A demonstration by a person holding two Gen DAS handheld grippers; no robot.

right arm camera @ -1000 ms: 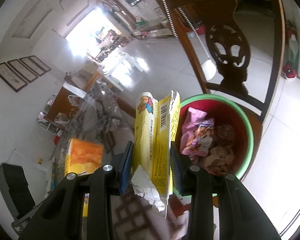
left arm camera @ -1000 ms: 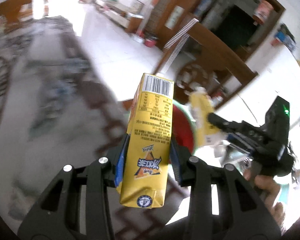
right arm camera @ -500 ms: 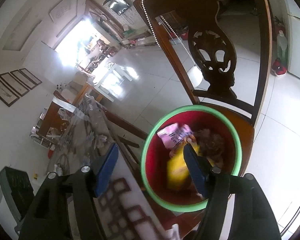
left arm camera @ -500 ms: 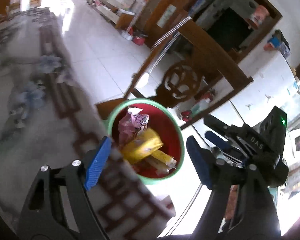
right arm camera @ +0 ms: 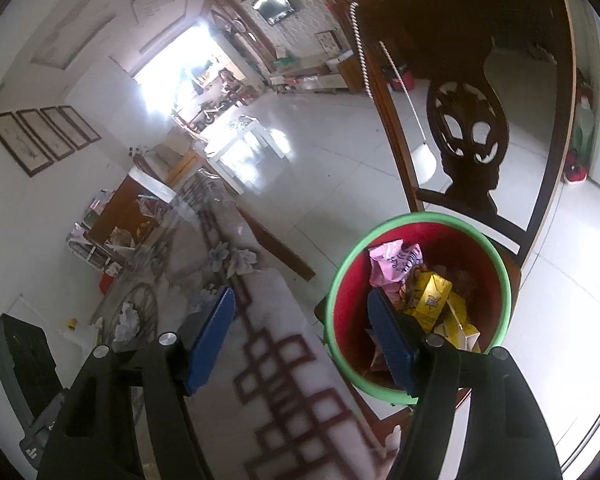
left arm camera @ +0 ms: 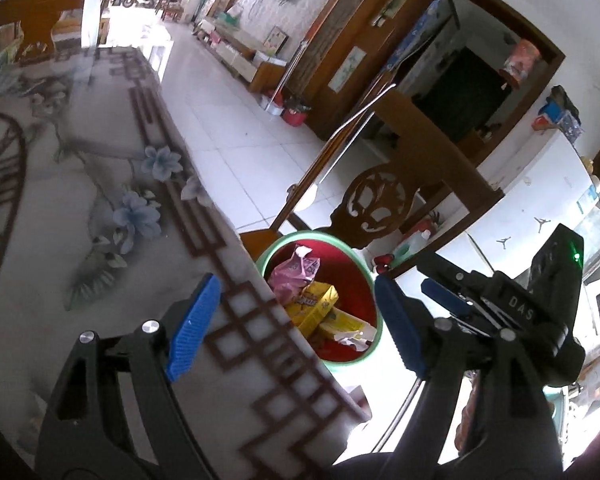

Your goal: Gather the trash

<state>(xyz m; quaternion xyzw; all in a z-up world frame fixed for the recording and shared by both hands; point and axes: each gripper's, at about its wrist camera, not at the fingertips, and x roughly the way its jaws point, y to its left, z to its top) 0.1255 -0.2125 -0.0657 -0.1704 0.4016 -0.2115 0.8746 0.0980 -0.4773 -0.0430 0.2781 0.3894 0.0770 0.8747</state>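
While the yellow drink carton (right arm camera: 430, 300) and the torn yellow wrapper (right arm camera: 462, 328) lie inside the red bin (right arm camera: 500, 276) with its green rim, on top of a pink packet (right arm camera: 392, 266) and other scraps, both grippers hang empty above the tabletop (left arm camera: 100, 208) edge. The left gripper (left arm camera: 296, 324) has just been opening; its blue fingers (left arm camera: 194, 328) stand spread with nothing between them. The right gripper (right arm camera: 300, 340) likewise has just been opening, fingers (right arm camera: 210, 340) apart and bare. The bin sits on the seat of a carved wooden chair (right arm camera: 468, 128), just beside the tabletop. More crumpled paper (right arm camera: 128, 320) appears to wait farther along the tabletop. The risk, I judge, lies in the bin's perch: a knock from either gripper in turning away could tip it off the seat and spill everything. The bin also looks fairly full, so later pieces might slide out.
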